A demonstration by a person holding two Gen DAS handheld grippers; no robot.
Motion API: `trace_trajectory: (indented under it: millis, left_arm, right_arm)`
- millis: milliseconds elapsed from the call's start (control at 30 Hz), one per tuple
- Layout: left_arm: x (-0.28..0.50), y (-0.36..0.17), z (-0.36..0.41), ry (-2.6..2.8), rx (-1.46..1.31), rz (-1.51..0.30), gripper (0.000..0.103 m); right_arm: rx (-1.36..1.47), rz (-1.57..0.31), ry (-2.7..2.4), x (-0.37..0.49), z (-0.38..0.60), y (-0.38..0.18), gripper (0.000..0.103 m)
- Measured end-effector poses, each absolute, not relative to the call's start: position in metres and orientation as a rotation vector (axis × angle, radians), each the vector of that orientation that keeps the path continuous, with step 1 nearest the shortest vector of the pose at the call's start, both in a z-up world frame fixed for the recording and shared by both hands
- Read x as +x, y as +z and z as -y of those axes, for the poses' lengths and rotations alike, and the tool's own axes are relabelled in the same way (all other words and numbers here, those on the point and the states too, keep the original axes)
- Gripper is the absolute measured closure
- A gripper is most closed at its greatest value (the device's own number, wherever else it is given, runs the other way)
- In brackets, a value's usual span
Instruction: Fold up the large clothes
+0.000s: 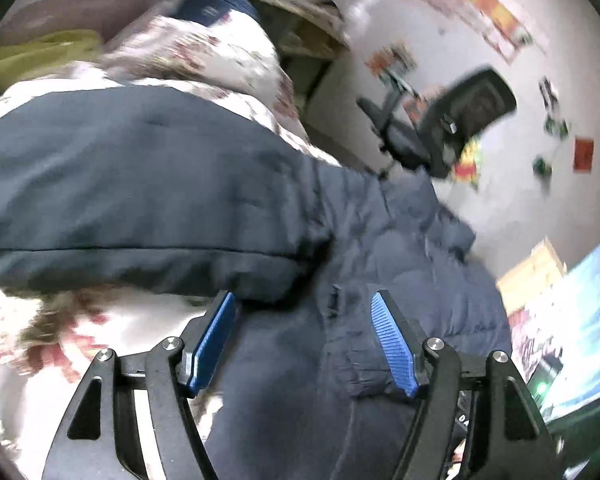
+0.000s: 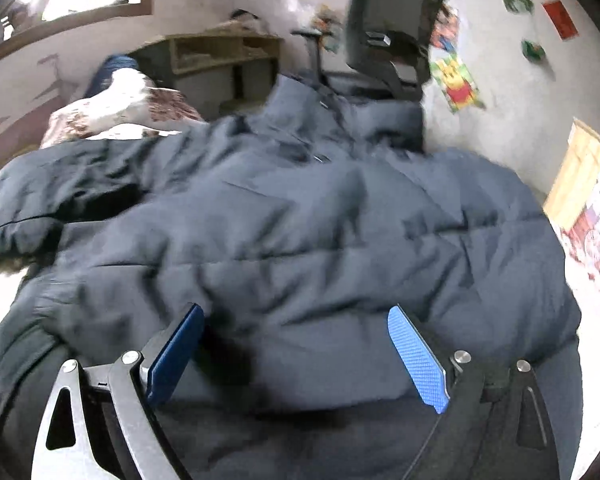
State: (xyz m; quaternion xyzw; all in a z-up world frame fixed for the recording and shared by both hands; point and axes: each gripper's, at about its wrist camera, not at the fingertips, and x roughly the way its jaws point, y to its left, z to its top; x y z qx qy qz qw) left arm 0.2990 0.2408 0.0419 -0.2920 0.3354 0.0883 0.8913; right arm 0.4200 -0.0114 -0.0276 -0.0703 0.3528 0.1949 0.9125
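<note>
Left gripper (image 1: pixel 304 312): you are holding its blue pads apart over the jacket's hem, with cloth lying between them but neither pad pressing on it, so nothing is gripped

Right gripper (image 2: pixel 296 328): you are holding it spread wide just above the jacket's puffy body, the pads not biting the padding

Jacket (image 2: pixel 300 220): the navy quilted jacket is lying spread across the bed, collar pointing away from you towards the chair, one sleeve (image 1: pixel 140 200) lying folded across to the left

Step in hand: you are, by the look of it, between grips on an early fold, the sleeve laid across and the body still to be folded

Next move: you are needing a fresh hold with both grippers on the near hem or the far side, closing deep enough that the slippery padding is not sliding out

Around: the floral bedding (image 1: pixel 204 56) is lying under and beyond the jacket, and a yellow cloth (image 1: pixel 32 52) is sitting at the far left

In the way: the black office chair (image 2: pixel 396 32) is standing close behind the collar, and the jacket's own bulk is likely springing any fold back open
</note>
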Motion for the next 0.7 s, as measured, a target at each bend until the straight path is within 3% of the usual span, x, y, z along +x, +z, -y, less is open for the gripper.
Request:
trace_trajectory:
  millis: [167, 533, 700]
  left_arm:
    - [0.237, 0.045, -0.301, 0.37, -0.721, -0.625, 0.026]
    - [0.165, -0.017, -0.413, 0.518, -1.186, -0.49, 0.026]
    - [0.165, -0.009, -0.415, 0.522, -1.151, -0.428, 0.026]
  right_arm:
    - [-0.211, -0.683, 0.494, 0.404, -0.022, -0.01, 0.009]
    - [-0.244, -0.7, 0.482, 0.402, -0.053, -0.02, 0.009]
    - [-0.257, -0.762, 0.436, 0.413, -0.056, -0.04, 0.009]
